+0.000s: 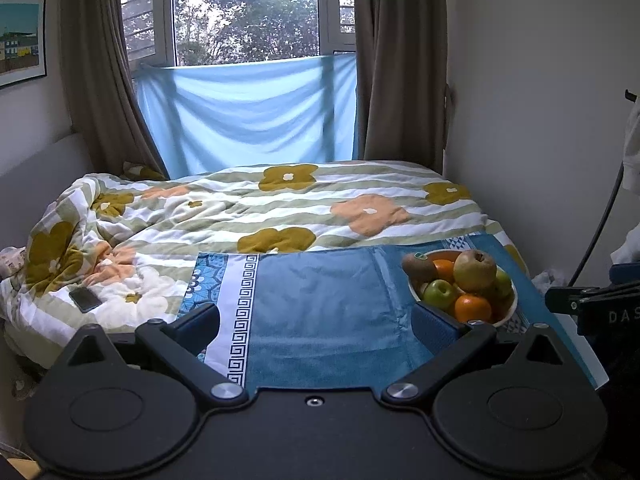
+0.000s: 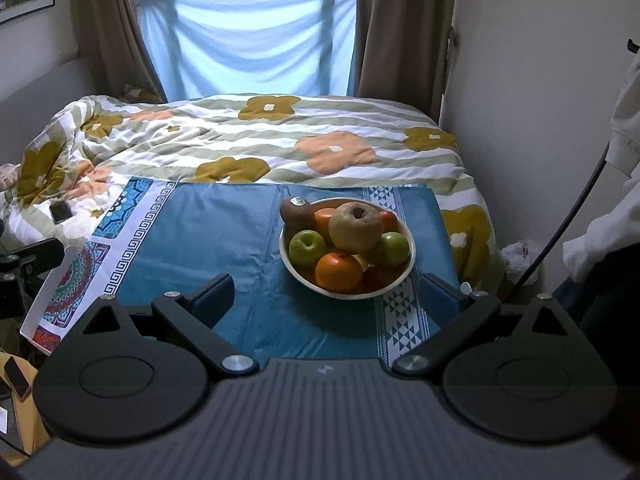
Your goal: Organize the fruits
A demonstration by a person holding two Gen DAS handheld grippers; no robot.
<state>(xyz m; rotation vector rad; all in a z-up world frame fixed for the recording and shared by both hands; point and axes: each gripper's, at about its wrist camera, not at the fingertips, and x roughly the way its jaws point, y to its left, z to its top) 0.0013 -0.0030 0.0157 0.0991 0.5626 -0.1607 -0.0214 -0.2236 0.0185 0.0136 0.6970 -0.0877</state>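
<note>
A metal bowl (image 2: 406, 270) of fruit stands on a blue patterned cloth (image 2: 224, 240) over a table. It holds a large yellow-brown apple (image 2: 356, 226) on top, a kiwi (image 2: 296, 212) at the back left, two green apples (image 2: 307, 247), oranges (image 2: 339, 272) and some red fruit. My right gripper (image 2: 326, 294) is open and empty, just in front of the bowl. My left gripper (image 1: 316, 320) is open and empty, left of the bowl (image 1: 510, 312), over the cloth (image 1: 320, 292).
A bed with a flowered duvet (image 2: 280, 140) lies behind the table, with a phone (image 1: 85, 299) on it at the left. A wall (image 2: 540, 80) and a hanging cable (image 2: 568, 216) are on the right. Curtains (image 2: 400, 28) and a window are beyond.
</note>
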